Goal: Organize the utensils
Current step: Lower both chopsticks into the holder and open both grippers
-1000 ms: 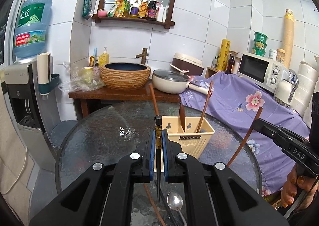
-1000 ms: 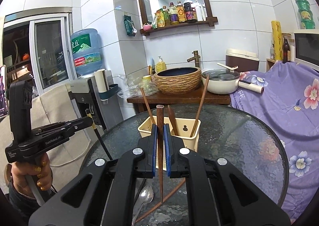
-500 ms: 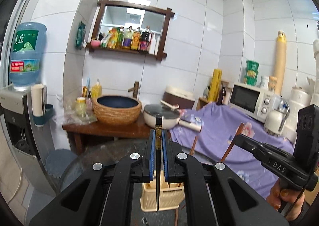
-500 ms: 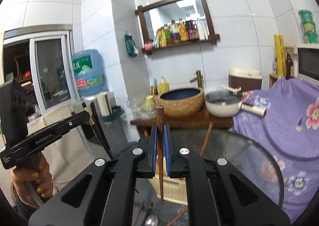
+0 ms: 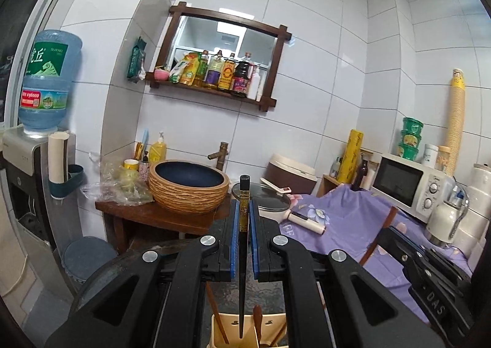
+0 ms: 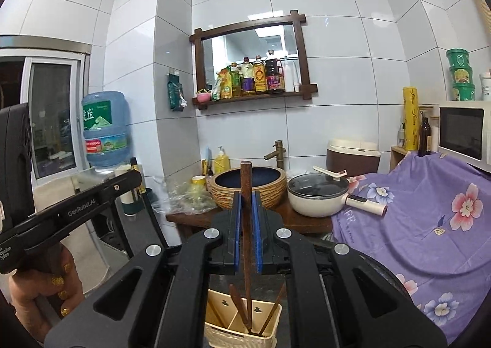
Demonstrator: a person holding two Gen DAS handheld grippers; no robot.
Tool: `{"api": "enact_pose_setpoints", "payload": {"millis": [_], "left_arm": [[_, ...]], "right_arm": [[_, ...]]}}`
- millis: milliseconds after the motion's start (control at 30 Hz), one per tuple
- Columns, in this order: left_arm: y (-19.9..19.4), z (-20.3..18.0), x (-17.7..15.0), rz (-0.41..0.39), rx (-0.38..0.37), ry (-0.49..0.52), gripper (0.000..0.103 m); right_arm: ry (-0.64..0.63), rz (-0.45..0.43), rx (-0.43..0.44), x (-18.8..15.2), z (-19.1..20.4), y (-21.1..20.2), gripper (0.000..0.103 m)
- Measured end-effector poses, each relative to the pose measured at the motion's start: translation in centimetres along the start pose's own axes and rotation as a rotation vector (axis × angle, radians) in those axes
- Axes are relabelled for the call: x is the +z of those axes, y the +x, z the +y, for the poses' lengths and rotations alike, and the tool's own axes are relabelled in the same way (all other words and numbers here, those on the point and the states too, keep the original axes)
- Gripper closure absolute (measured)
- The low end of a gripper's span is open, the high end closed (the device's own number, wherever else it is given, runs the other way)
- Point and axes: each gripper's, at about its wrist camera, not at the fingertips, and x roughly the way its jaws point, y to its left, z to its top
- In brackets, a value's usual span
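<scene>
My left gripper [image 5: 242, 216] is shut on a black chopstick [image 5: 243, 256] that hangs upright, its tip just above the cream utensil basket [image 5: 236, 329]. My right gripper [image 6: 245, 213] is shut on a brown wooden chopstick [image 6: 246, 240], upright, its lower end inside the same basket [image 6: 242, 326]. Several brown chopsticks [image 6: 239, 305] lean in the basket. The right gripper also shows in the left wrist view [image 5: 429, 280], and the left gripper in the right wrist view [image 6: 76, 209]. The basket's base is hidden by the gripper bodies.
The basket stands on a round glass table [image 5: 129, 262]. Behind it a wooden bench [image 5: 153, 216] carries a woven bowl [image 5: 188, 185] and a lidded pan [image 6: 317, 194]. A purple flowered cloth [image 6: 429, 219] covers the right side. A water dispenser [image 5: 30, 163] stands at the left.
Both grippers have risen and tilted up above the basket; the tabletop and spoon have dropped out of view. Both chopsticks now hang over or in the basket.
</scene>
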Motion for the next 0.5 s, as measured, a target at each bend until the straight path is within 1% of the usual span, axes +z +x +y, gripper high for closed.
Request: {"api": "enact_pose_setpoints", "payload": {"millis": [200, 333, 500], "left_arm": [[2.8, 1.5, -3.4, 0.052, 0.041, -0.030, 0.097], [3.8, 2.0, -5.2, 0.095, 0.037, -0.022, 0.097], [4.5, 2.2, -7.0, 0.137, 0.031, -0.005, 0.097]], "right_arm": [[-0.020, 0.056, -0.029, -3.7, -0.4, 2.5, 0.095], [-0.020, 0.084, -0.040, -5.7, -0.8, 3.4, 0.095], [0.013, 0.129, -0.038, -7.4, -1.6, 4.5, 0.095]]}}
